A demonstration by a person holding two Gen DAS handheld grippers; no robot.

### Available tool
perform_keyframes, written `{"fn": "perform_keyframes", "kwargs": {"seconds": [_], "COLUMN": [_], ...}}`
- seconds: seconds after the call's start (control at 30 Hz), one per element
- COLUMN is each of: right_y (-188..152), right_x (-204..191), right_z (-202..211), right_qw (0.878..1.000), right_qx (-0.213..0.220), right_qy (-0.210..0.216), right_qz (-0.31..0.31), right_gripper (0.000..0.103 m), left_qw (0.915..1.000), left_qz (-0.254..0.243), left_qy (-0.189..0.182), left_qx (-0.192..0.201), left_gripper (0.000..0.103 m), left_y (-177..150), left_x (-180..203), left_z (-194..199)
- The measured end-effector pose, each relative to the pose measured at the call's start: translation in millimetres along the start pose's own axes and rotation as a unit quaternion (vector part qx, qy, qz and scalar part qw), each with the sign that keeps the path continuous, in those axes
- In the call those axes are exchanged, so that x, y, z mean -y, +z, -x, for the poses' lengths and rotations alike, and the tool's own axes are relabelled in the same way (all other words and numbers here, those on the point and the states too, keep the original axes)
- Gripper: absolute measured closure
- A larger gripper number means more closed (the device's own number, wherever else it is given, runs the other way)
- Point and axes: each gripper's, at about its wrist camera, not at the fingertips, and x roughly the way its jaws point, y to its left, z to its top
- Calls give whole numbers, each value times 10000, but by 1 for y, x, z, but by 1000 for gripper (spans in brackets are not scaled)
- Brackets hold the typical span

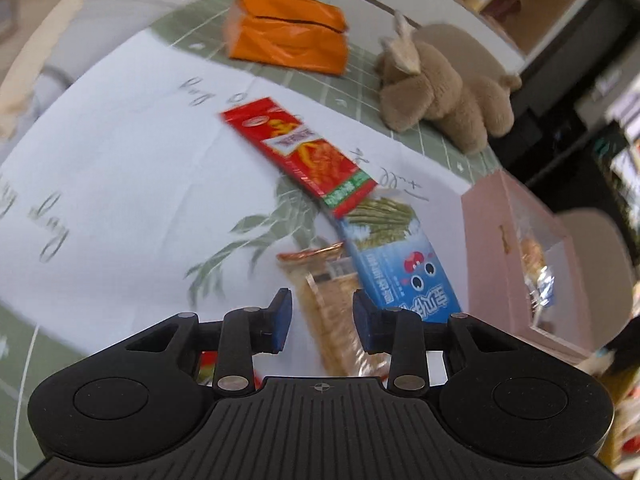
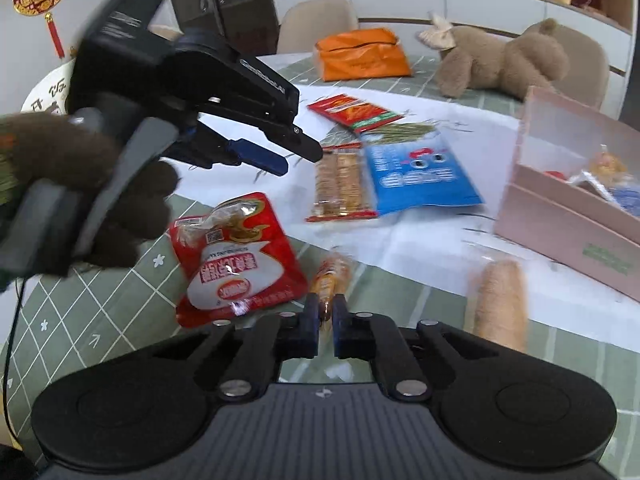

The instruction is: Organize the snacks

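My right gripper (image 2: pixel 326 320) is shut on the near end of a small orange wrapped snack (image 2: pixel 332 276) lying on the green tablecloth. A red-and-white pouch (image 2: pixel 236 256) lies just left of it. My left gripper (image 1: pixel 320 304) is open and holds nothing. It hovers over a clear cracker pack (image 1: pixel 324 292), which shows between its jaws below. From the right wrist the left gripper (image 2: pixel 300 160) hangs above the table, left of the cracker pack (image 2: pixel 340 184). A blue packet (image 1: pixel 400 272) and a red packet (image 1: pixel 298 150) lie beyond it.
A pink box (image 2: pixel 568 216) with snacks inside stands at the right. A long pale roll in clear wrap (image 2: pixel 500 300) lies near the front. An orange bag (image 2: pixel 360 58) and a brown plush toy (image 2: pixel 500 60) sit at the far side, with chairs and shelves behind.
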Motion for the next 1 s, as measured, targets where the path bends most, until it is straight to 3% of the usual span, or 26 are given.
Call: {"fn": "perform_keyframes", "kwargs": {"seconds": [0.07,0.17,0.3,0.37,0.43,0.5,0.7,0.87,1.0], "right_y": [-5,-14,-28,-33,-35,-36,-37,-37,-30], "right_x": [5,7,4,4,6,12,31,34,18], "right_z": [11,22,40,45,46,48,44,44,39], "right_qw": [10000,9994,9977,9961,9943,9929,9916,9928,9972], "right_qx": [31,13,112,154,204,293,256,339,384], "right_qy": [-92,-296,-514,-720,-939,-1107,-1267,-1124,-646], "right_qz": [-6,167,421,487,469,331,-50,-247,19], "right_gripper": [97,97,95,84,53,44,42,43,63], "left_qw": [9987,9949,9881,9871,9864,9843,9785,9793,9824], "left_qz": [-459,-914,-1435,-1524,-1579,-1704,-1948,-1900,-1751], "left_qy": [217,433,518,435,295,180,-61,40,40], "left_qx": [-23,-43,-187,-246,-336,-424,-680,-699,-643], "left_gripper": [63,49,49,53,57,59,59,59,59], "left_y": [-1,-8,-17,-23,-31,-45,-93,-113,-119], "left_x": [17,33,47,47,46,47,47,42,36], "left_z": [-13,-26,-30,-28,-21,-12,18,32,37]}}
